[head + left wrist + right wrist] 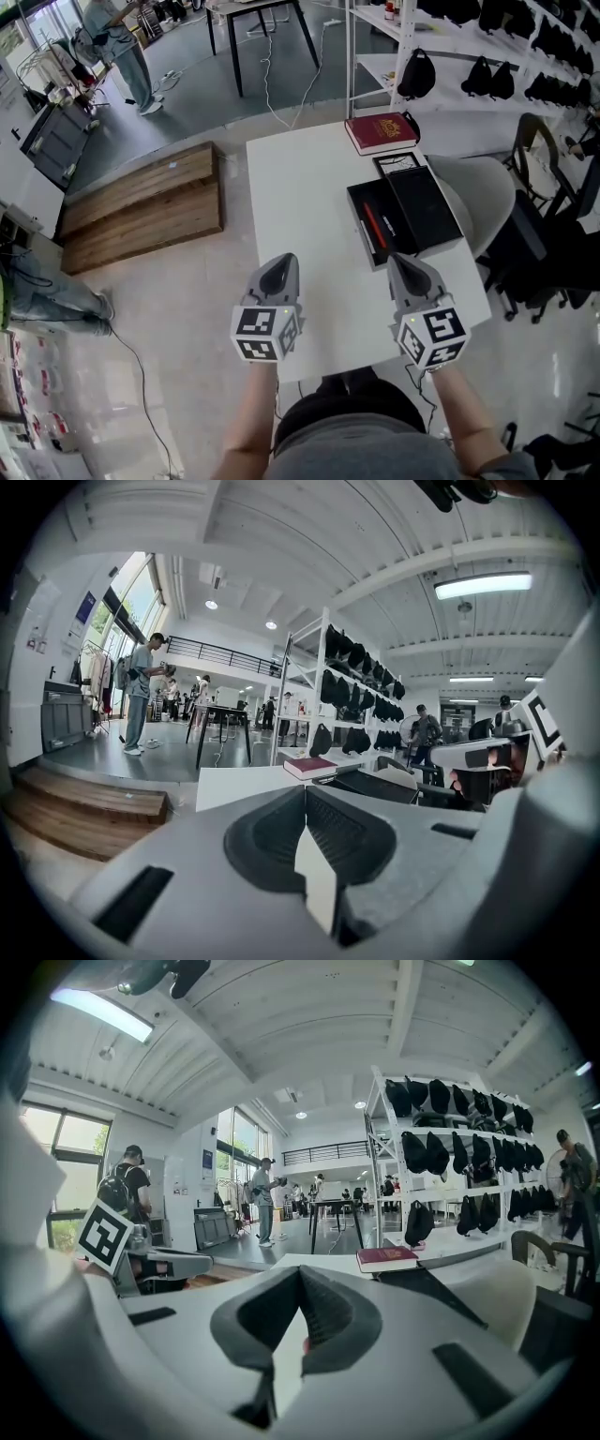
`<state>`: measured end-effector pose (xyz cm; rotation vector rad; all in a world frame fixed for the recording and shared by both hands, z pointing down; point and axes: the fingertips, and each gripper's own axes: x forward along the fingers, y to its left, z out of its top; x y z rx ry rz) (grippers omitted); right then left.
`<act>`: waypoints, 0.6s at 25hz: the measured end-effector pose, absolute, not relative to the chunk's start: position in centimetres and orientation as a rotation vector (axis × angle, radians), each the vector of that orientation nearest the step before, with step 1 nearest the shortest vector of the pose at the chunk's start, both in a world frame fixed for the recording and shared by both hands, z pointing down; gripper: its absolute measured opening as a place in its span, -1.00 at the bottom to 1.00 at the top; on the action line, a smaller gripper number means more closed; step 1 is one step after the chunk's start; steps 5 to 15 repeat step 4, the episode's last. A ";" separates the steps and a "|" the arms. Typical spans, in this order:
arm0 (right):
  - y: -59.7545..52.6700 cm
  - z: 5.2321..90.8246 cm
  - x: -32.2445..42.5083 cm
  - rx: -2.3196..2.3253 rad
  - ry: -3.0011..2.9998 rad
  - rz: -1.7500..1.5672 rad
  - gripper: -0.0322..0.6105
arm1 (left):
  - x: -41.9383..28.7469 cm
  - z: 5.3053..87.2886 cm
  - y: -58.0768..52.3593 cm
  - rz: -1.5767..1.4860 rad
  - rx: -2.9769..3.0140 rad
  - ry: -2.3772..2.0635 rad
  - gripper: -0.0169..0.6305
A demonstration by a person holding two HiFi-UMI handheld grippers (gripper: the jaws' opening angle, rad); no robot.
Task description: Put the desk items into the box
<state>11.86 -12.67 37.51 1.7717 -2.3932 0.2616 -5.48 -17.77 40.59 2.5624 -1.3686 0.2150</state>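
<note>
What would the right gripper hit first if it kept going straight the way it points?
Most likely the open black box, whose near edge lies just ahead of the shut right gripper; its height above the box is unclear.

Black box [358, 208], dark red book [380, 131], white table [300, 216]

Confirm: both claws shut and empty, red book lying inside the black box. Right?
No. The red book lies on the table beyond the black box, not inside it, as the head view shows. The left claw and right claw are both shut and empty.
</note>
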 end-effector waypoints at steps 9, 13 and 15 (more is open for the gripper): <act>-12.8 37.6 12.1 1.774 -2.394 0.262 -0.89 | -5.3 40.7 -17.8 0.213 2.562 -1.369 -0.92; -12.8 37.6 12.1 1.774 -2.394 0.262 -0.89 | -5.3 40.7 -17.8 0.213 2.562 -1.369 -0.92; -12.8 37.6 12.1 1.774 -2.394 0.262 -0.89 | -5.3 40.7 -17.8 0.213 2.562 -1.369 -0.92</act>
